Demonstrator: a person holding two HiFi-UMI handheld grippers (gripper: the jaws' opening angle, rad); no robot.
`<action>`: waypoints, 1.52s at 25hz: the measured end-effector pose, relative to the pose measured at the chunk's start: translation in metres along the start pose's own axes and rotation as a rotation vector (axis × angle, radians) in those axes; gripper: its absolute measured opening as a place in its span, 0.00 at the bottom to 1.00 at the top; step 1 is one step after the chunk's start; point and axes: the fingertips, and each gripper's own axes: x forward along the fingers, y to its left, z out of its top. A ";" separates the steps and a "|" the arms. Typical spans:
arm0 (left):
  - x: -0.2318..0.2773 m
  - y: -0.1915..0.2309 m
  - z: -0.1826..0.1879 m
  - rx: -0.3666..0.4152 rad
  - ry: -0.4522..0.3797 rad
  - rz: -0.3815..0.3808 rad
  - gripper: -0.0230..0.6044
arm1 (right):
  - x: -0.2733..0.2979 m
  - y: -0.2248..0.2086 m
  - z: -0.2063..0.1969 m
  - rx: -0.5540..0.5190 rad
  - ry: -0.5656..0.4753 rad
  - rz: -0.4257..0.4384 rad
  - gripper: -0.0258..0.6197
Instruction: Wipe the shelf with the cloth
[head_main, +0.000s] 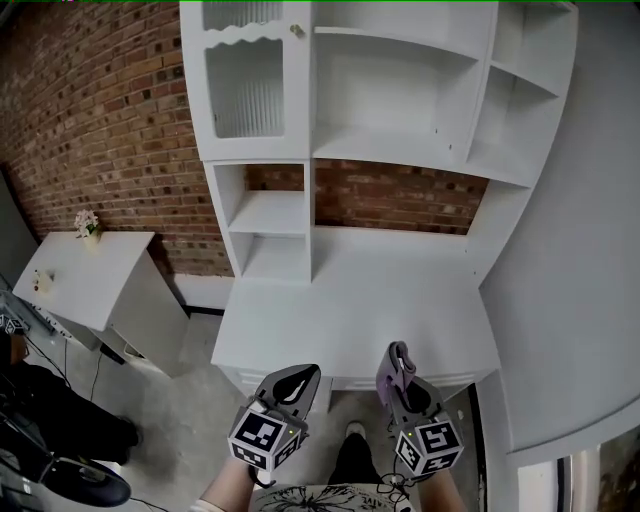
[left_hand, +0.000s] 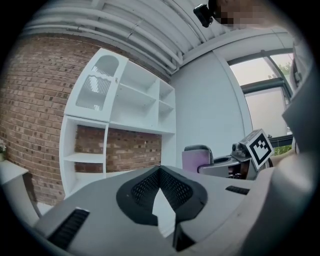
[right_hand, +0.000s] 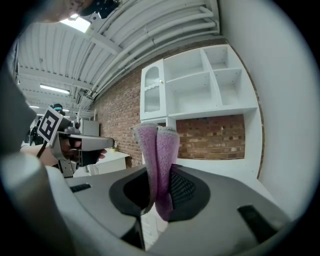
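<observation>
Wiping is judged not begun: the purple terry cloth (right_hand: 164, 150) is in hand but touches no surface, so every shelf board appears left to do. The right tool (head_main: 402, 366) is clamped on the cloth, its jaws parted only by the folded fabric, which stands up past the tips. The tall white open shelf unit (head_main: 392, 150) stands ahead of and above this tool, well apart, and its white counter (head_main: 350, 305) lies just ahead, with no contact. The left tool (head_main: 298, 378) is level with and just beside the right one, its jaws meeting at the tips and holding nothing.
</observation>
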 end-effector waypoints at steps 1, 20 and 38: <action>0.014 0.005 0.001 0.004 0.000 0.009 0.06 | 0.012 -0.011 0.002 0.005 -0.003 0.016 0.16; 0.262 0.103 0.072 -0.035 -0.027 0.207 0.06 | 0.194 -0.205 0.104 -0.062 -0.071 0.207 0.16; 0.299 0.202 0.184 0.130 -0.159 0.214 0.06 | 0.298 -0.176 0.319 -0.233 -0.311 0.241 0.16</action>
